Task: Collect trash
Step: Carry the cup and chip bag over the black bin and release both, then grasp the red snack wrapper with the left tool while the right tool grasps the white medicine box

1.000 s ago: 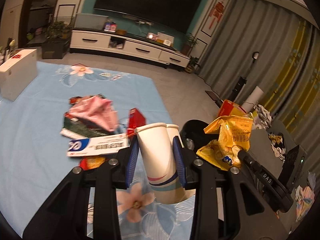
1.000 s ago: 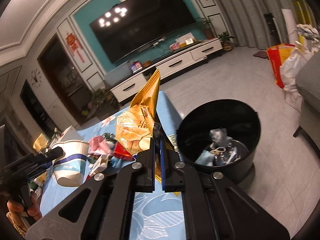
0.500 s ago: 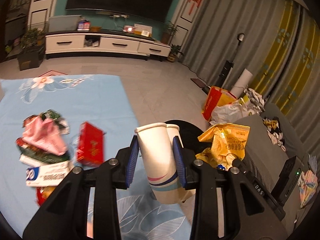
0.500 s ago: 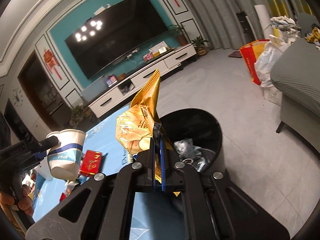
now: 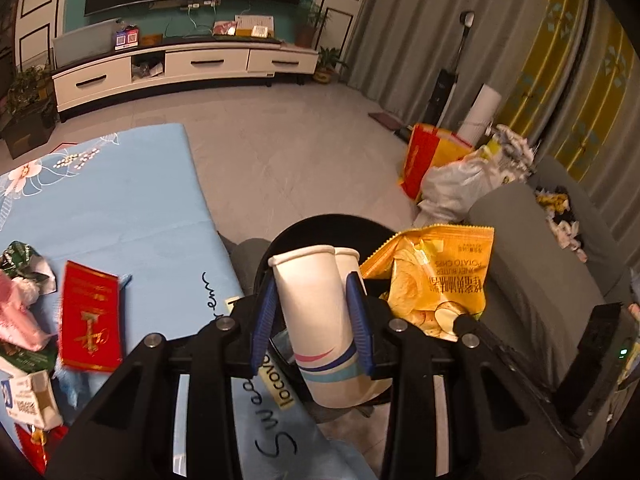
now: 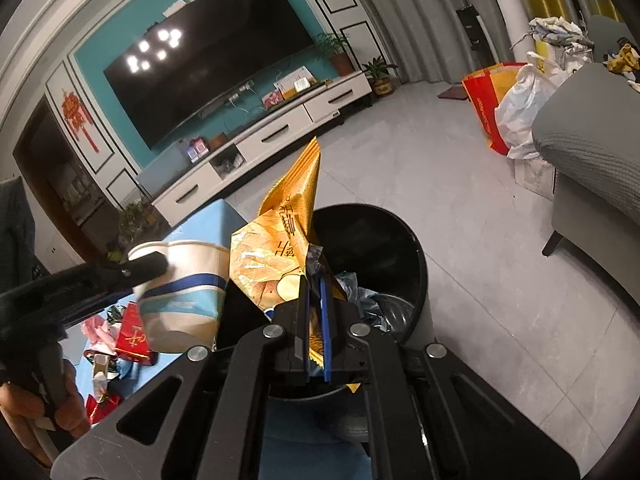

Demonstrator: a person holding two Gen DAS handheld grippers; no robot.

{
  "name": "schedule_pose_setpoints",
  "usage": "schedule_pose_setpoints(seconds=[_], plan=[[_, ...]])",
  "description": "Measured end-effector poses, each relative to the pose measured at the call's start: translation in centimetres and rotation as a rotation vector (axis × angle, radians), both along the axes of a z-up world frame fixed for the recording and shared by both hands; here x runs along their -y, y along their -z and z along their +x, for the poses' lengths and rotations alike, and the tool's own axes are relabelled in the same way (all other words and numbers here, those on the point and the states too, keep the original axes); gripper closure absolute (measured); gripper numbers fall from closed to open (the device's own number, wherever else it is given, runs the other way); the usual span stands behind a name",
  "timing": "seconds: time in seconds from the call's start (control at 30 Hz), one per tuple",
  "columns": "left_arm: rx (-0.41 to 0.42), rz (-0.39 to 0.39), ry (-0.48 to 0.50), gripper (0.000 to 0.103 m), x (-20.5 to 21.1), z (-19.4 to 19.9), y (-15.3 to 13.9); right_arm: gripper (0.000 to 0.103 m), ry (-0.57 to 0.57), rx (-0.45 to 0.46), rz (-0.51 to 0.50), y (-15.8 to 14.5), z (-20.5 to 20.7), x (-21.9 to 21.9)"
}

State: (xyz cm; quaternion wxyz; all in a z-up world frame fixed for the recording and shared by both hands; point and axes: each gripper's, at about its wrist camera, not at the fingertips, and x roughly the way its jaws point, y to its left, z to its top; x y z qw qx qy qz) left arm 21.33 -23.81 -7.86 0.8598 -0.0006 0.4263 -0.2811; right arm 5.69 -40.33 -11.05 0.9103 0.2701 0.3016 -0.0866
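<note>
My left gripper is shut on stacked white paper cups with blue and pink stripes, held over the near rim of the black trash bin. My right gripper is shut on a yellow potato chip bag, held above the black trash bin, which holds some crumpled trash. The cups and the left gripper also show at the left of the right wrist view. The chip bag shows right of the cups in the left wrist view.
A blue floral tablecloth covers the table left of the bin, with a red packet, pink wrapper and small boxes. A grey sofa and bags stand to the right. A TV cabinet stands far back.
Both grippers have moved right, off the table and towards the bin. The cups and the chip bag now hang over the bin. Both grips are unchanged.
</note>
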Motion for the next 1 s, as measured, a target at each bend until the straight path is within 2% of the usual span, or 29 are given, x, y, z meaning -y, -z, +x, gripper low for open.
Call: schedule_pose_setpoints(seconds=[0.07, 0.17, 0.2, 0.23, 0.27, 0.33, 0.4, 0.53, 0.6, 0.7, 0.87, 1.0], plan=[[-0.011, 0.018, -0.003, 0.065, 0.6, 0.6, 0.9, 0.092, 0.005, -0.028, 0.003, 0.8, 0.8, 0.1], [-0.032, 0.031, 0.008, 0.062, 1.1, 1.1, 2.1, 0.064, 0.023, -0.06, 0.024, 1.6, 1.2, 0.3], [-0.033, 0.035, 0.009, 0.054, 1.1, 1.2, 2.3, 0.053, 0.037, -0.061, 0.034, 1.8, 1.0, 0.3], [-0.038, 0.032, 0.008, 0.049, 1.0, 1.2, 2.5, 0.051, 0.041, -0.053, 0.041, 1.8, 0.7, 0.4], [-0.043, 0.026, 0.005, 0.042, 0.8, 1.2, 2.6, 0.051, 0.044, -0.046, 0.04, 1.7, 0.4, 0.3], [-0.042, 0.02, 0.0, 0.041, 0.1, 1.0, 2.5, 0.051, 0.047, -0.047, 0.032, 1.4, 0.1, 0.2], [-0.046, 0.016, -0.002, 0.031, -0.6, 0.4, 2.4, 0.05, 0.043, -0.047, 0.035, 1.2, -0.5, 0.1], [-0.04, -0.001, -0.001, 0.023, -2.8, -2.0, 1.8, 0.049, 0.019, -0.059, 0.056, 1.0, -1.2, -0.6], [-0.028, -0.008, 0.001, 0.015, -4.3, -3.5, 1.1, 0.049, -0.006, -0.07, 0.06, 0.8, -1.6, -1.4], [0.008, -0.015, 0.016, 0.006, -6.6, -6.2, 0.1, 0.043, -0.058, -0.083, 0.077, 0.5, -2.0, -3.1], [0.006, -0.04, -0.03, 0.005, -12.4, -9.6, -0.7, 0.043, -0.164, -0.104, 0.1, -0.1, -2.1, -6.7], [-0.006, -0.067, -0.153, 0.005, -18.5, -11.0, -0.9, 0.041, -0.235, -0.101, 0.077, -1.5, -2.1, -9.4]])
